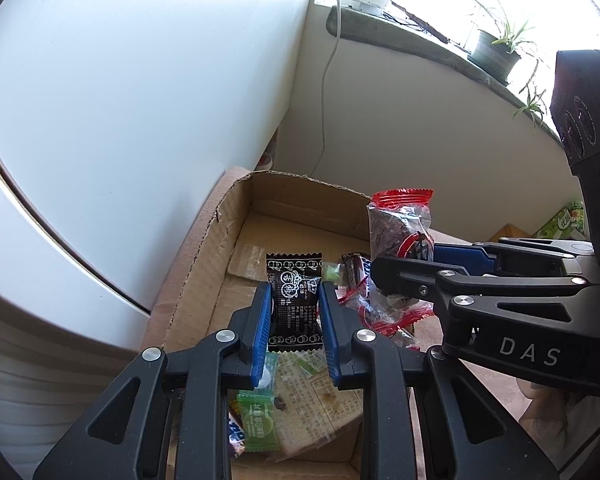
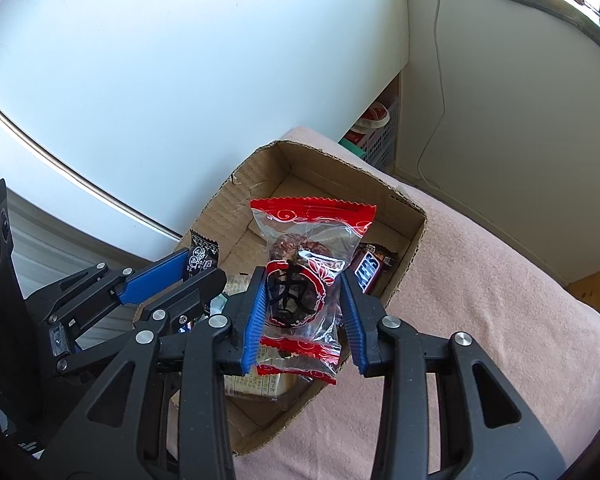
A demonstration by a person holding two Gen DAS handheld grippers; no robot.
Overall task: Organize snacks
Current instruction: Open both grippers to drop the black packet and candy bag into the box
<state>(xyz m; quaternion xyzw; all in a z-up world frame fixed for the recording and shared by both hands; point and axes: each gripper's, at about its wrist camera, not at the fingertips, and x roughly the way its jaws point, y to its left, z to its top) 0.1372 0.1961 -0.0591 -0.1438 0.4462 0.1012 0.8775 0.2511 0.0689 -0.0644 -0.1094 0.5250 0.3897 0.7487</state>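
Black plastic with blue ribbed pads: my left gripper (image 1: 295, 312) is clamped on a small black foil candy sachet with white print (image 1: 295, 300), held above the open brown corrugated cardboard box (image 1: 204, 248). The box sits on a pink cloth-covered surface (image 2: 480, 280); I see green sachets (image 1: 258, 420) and a dark chocolate bar (image 2: 370, 270) lying inside. To the right, my right gripper (image 2: 303, 300) grips a clear, red-trimmed packet holding a dark dried fruit (image 2: 304, 256), also over the box. Both jaws are closed on their snacks.
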